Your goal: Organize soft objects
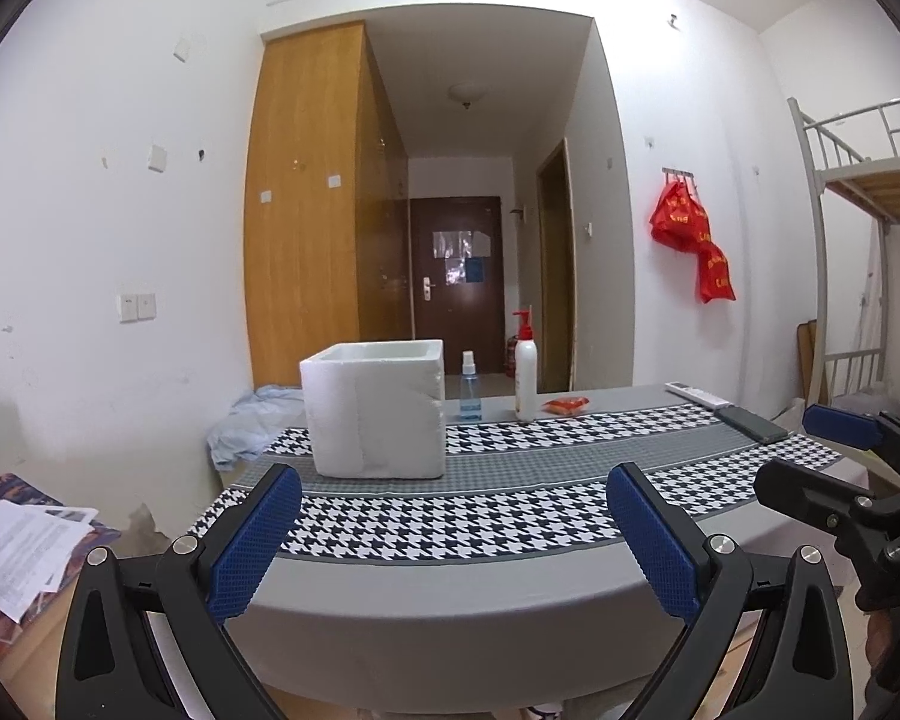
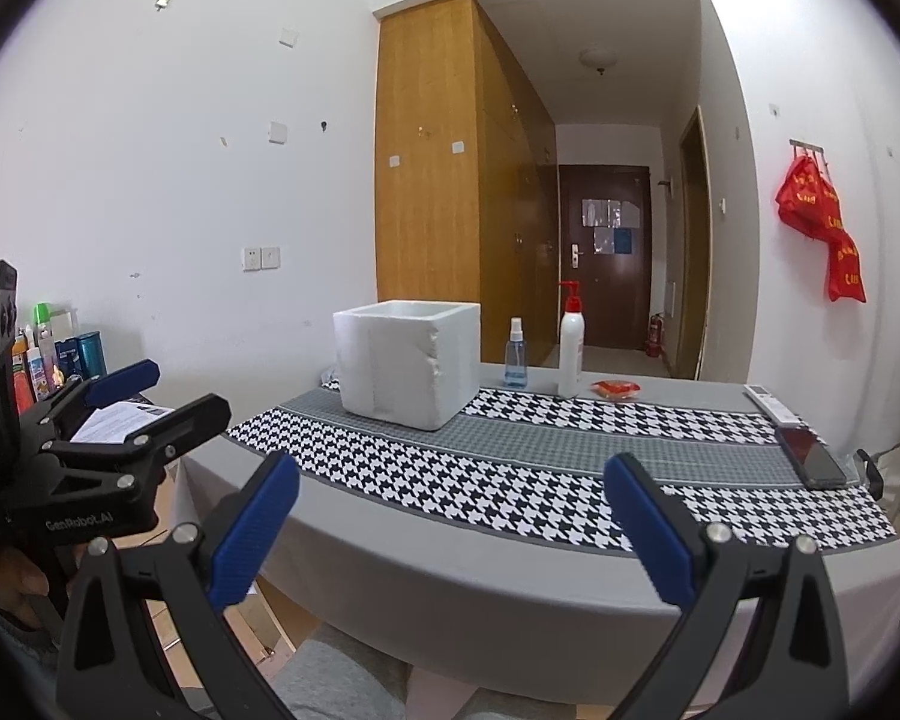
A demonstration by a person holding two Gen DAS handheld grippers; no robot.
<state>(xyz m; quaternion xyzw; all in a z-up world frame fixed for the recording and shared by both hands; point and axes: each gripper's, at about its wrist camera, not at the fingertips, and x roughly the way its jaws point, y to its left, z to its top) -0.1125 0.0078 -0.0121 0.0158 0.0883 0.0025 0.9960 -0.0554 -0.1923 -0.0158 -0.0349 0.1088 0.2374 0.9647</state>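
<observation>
The only soft thing I could spot was a crumpled pale blue cloth (image 1: pixel 249 423) bunched at the far left corner of the table, half hidden behind the white square foam box (image 1: pixel 377 411) when seen from the right wrist. The foam box sat open-topped on the black-and-white houndstooth table runner (image 1: pixel 480 516), so my guess is that's where the soft stuff was meant to go.

If I were doing this step, I'd send the nearer gripper round the left side of the box, pinch the cloth at a thick fold rather than a loose edge so it wouldn't trail, then lift it high enough to clear the box rim before dropping it in.

Behind the box stood a small clear blue spray bottle (image 1: pixel 469 387) and a tall white pump bottle with a red top (image 1: pixel 525 369), with a flat red packet (image 1: pixel 565 404) just beside them. A white remote (image 1: pixel 697 394) and a dark phone (image 1: pixel 750 424) lay near the right edge.

The left gripper (image 1: pixel 453 531) hovered over the near table edge, jaws spread wide and holding nothing. The right gripper (image 2: pixel 450 531) was the same: wide, empty, level, pointed toward the box, well short of it.
</observation>
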